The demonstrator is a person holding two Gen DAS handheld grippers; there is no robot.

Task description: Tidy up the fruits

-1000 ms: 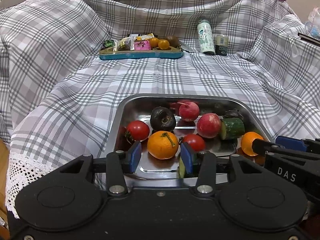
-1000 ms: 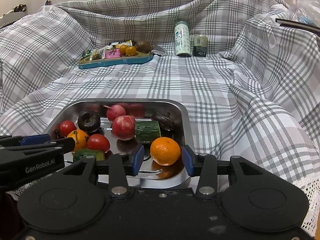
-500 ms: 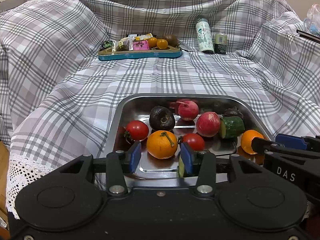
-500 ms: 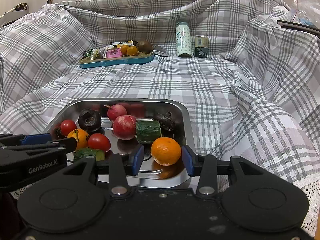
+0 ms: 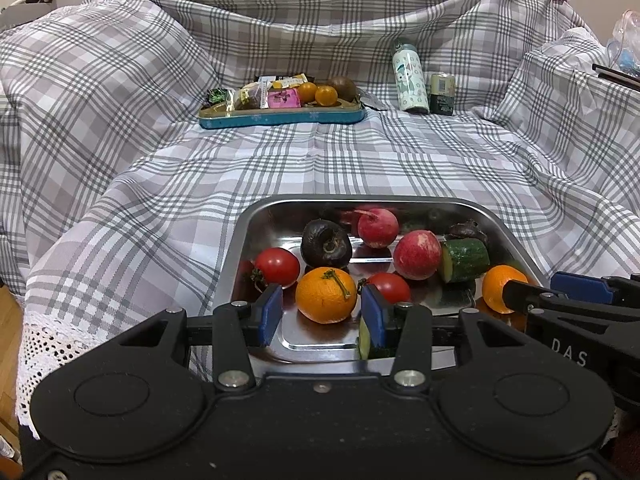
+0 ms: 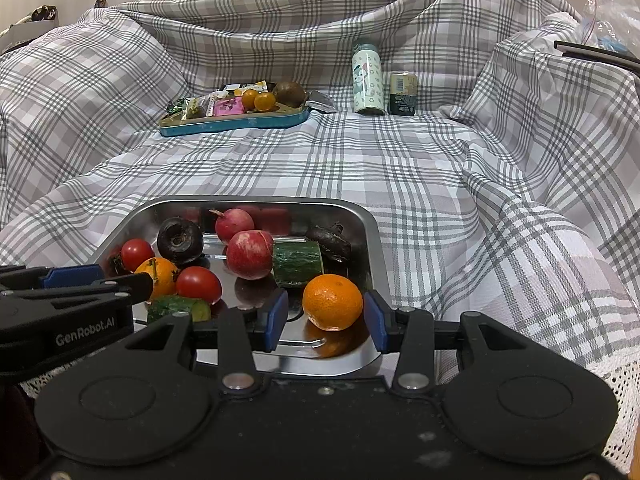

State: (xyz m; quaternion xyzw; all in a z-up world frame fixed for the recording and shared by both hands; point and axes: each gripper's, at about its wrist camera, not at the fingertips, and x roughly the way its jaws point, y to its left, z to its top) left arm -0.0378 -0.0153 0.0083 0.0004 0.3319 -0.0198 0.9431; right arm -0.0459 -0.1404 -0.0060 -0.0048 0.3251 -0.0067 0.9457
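The left gripper (image 5: 322, 314) is hanging just over the near edge of the steel tray (image 5: 236, 240), its jaws standing apart with a clear gap on each side of the stemmed orange (image 5: 326, 295) framed between them, so nothing is being held. The right gripper (image 6: 325, 318) is sitting the same way at the tray's other near corner, jaws apart around the second orange (image 6: 333, 301), the pads not pressing on it (whether the fruit lies level with the pads or beyond them is hard to tell through the fisheye).

Further in, the tray is crowding two tomatoes (image 5: 277, 267), two radishes (image 5: 416, 255), a dark round fruit (image 5: 326, 243) and cucumber pieces (image 5: 466, 260) close together. Beyond, on the plaid cloth (image 5: 320, 168), a blue tin (image 5: 280, 117) is sitting well apart with snacks and small oranges in it, and a bottle (image 5: 409, 76) and a can (image 5: 442, 94) are standing beside it.

Judging from here, the risks are lying in the closing. A round orange on slick steel is likely to roll away if one pad meets it first, and the left one is nearly touching a tomato and the dark fruit, so a nudge could be setting neighbours rolling. The left gripper's inner pad is also passing just beside a cucumber slice (image 5: 364, 344), which could get caught. With both grippers working side by side, they could be bumping each other.
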